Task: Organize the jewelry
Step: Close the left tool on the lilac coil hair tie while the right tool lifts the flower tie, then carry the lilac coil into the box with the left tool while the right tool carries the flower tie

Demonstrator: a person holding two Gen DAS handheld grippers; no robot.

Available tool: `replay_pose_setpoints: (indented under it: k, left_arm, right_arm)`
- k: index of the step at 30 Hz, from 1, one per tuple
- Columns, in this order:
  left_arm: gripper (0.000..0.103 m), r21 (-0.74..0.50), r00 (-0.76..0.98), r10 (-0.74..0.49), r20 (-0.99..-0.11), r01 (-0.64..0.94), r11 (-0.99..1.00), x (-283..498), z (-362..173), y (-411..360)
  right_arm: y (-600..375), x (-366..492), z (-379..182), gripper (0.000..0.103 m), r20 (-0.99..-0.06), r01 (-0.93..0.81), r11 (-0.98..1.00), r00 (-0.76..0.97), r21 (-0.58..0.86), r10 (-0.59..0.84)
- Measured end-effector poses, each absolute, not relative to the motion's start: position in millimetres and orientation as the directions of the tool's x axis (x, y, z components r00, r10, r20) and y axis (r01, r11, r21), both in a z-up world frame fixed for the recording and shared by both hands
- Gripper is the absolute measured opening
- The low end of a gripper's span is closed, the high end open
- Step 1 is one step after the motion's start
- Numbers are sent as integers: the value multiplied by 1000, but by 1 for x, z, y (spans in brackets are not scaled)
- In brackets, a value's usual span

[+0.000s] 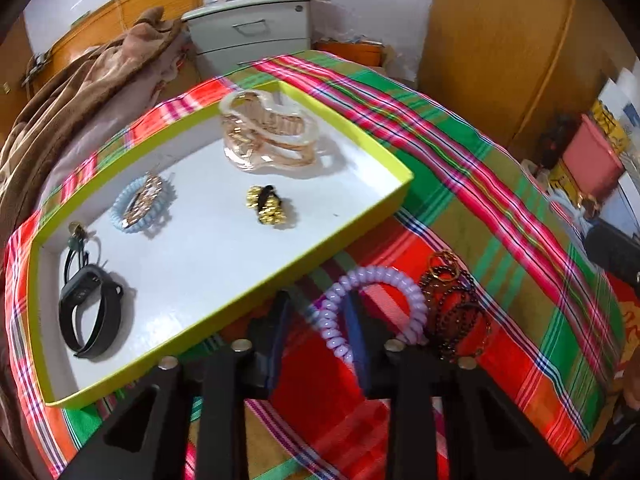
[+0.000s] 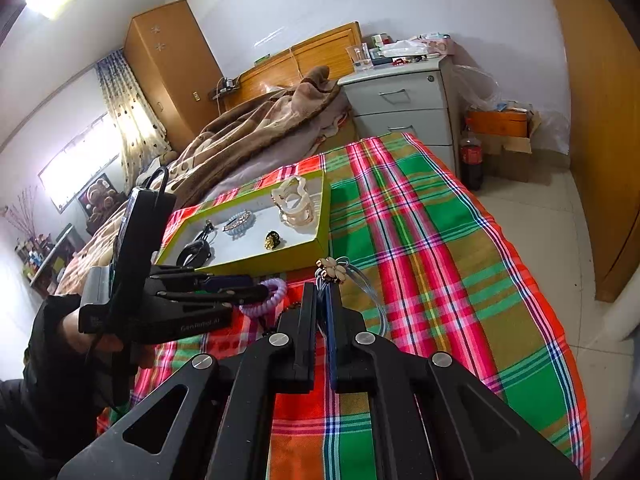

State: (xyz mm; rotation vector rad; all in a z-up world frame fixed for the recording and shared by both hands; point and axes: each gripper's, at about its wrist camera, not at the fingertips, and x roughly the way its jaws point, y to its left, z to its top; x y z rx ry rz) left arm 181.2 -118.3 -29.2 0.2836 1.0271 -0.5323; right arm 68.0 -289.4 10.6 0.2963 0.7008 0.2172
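Two tongs work over a plaid cloth (image 1: 500, 200). The left tongs (image 1: 319, 296) stand about half wide around one strand of a purple coil (image 1: 384, 276). One finger (image 1: 356, 332) reaches through the coil's loop and the other sits outside it, and the pads show a gap on either side of the strand, so nothing is pinched. The coil lies on the cloth just outside the near wall of a lime tray (image 1: 360, 138). A dark bead chain (image 1: 452, 312) lies touching the coil on its far side from the tray. The right tongs (image 2: 320, 288) are clamped narrow on the thin cord of a flower tie (image 2: 332, 270). Its cream blossom sits at the fingertips and its clear loop trails down onto the cloth. From the right wrist, the left tongs (image 2: 256, 286) and the gloved hand (image 2: 80, 332) behind them show beside the tray. Inside the tray lie a pale claw clip (image 1: 268, 136), a gold and black piece (image 1: 268, 204), a blue coil (image 1: 142, 208) with a gold ornament across it, and a black watch band (image 1: 90, 316). Beyond the tray are a brown blanket (image 1: 80, 92) and a grey drawer unit (image 1: 256, 36).
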Motion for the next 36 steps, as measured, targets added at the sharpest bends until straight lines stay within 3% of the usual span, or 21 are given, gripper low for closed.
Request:
replay_pose_setpoints:
  k: [8, 36]
  left_arm:
    - [11, -59, 420, -300, -857, 498, 865, 184, -31, -105]
    - [10, -92, 531, -291, -796, 369, 925, 166, 4, -46]
  right_arm:
    - [-286, 67, 11, 4, -599, -102, 935, 743, 339, 298]
    - [-251, 84, 21, 4, -601, -169, 946, 738, 275, 307]
